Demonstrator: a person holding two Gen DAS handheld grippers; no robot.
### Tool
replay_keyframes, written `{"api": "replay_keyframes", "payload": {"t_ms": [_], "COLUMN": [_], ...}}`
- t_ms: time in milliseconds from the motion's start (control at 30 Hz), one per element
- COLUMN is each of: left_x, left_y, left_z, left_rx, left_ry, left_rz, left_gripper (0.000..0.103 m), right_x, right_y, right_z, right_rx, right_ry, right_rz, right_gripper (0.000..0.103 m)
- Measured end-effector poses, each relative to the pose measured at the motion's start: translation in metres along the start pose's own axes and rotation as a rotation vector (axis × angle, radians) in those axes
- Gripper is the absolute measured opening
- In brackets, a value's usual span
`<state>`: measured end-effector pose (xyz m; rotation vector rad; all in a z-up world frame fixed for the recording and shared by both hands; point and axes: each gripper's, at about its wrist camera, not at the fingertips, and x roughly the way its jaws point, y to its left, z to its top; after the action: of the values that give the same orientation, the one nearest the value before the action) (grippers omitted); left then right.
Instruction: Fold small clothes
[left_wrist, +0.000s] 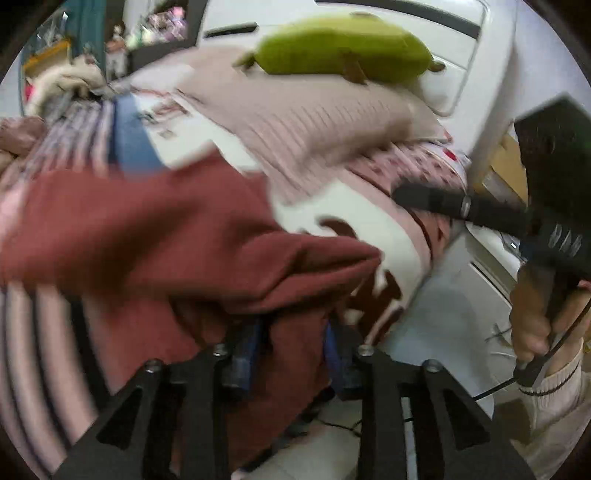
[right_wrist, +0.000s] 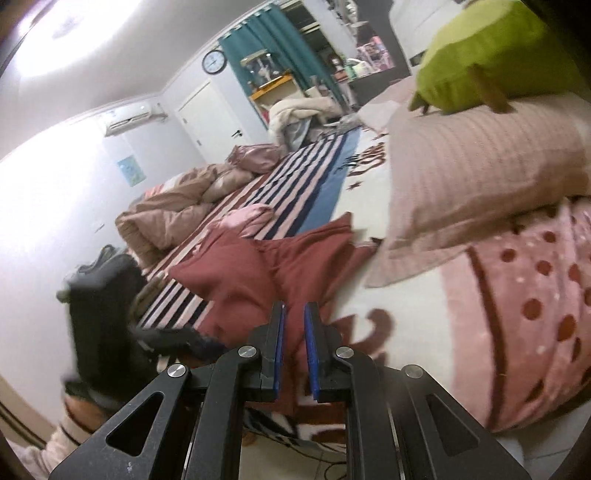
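Red garment carried for folding

The maroon garment (left_wrist: 155, 236) fills the left frame's centre, clamped by the left hand-held gripper (left_wrist: 291, 354), seemingly to spread it on the bed (right_wrist: 413, 332). The right hand-held gripper (right_wrist: 294, 347), lower centre, is nearly closed and empty

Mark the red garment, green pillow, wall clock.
red garment (right_wrist: 240, 273), right wrist view, upper fabric panel
green pillow (left_wrist: 343, 48), left wrist view, middle of body
wall clock (right_wrist: 214, 61), right wrist view, dial centre
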<state>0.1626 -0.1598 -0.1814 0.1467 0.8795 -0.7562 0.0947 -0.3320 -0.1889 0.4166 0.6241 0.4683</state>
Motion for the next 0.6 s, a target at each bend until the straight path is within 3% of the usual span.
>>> {"api": "replay_keyframes", "payload": {"t_ms": [67,233,333,500,600], "left_x": [-0.007,-0.042,-0.076,-0.109,-0.113], "left_y": [0.008,0.026,0.031,0.045,0.063], "left_z": [-0.001,-0.008,-0.021,-0.036,-0.046], "left_rx": [-0.059,-0.181,-0.214,-0.26,-0.311], "left_ry": [-0.043,-0.075,-0.135,-0.2,-0.208], "left_rz": [-0.07,-0.148,-0.182,-0.064,-0.023], "left_gripper": [0.042,0.046,0.056,0.061,0.061], "right_x": [-0.003,-0.002,0.0,0.026,0.059], "right_y": [-0.008,0.0,0.026,0.067,0.075], "right_z": [0.0,0.006,0.011,0.018,0.017], "right_rx": [0.012,-0.021,-0.116,-0.237,-0.281], "right_ry": [0.003,0.0,-0.003,0.039,0.135], "right_rz": [-0.013,0.01,0.077,0.142,0.058], "right_gripper": [0.007,0.007,0.007,0.007,0.007]}}
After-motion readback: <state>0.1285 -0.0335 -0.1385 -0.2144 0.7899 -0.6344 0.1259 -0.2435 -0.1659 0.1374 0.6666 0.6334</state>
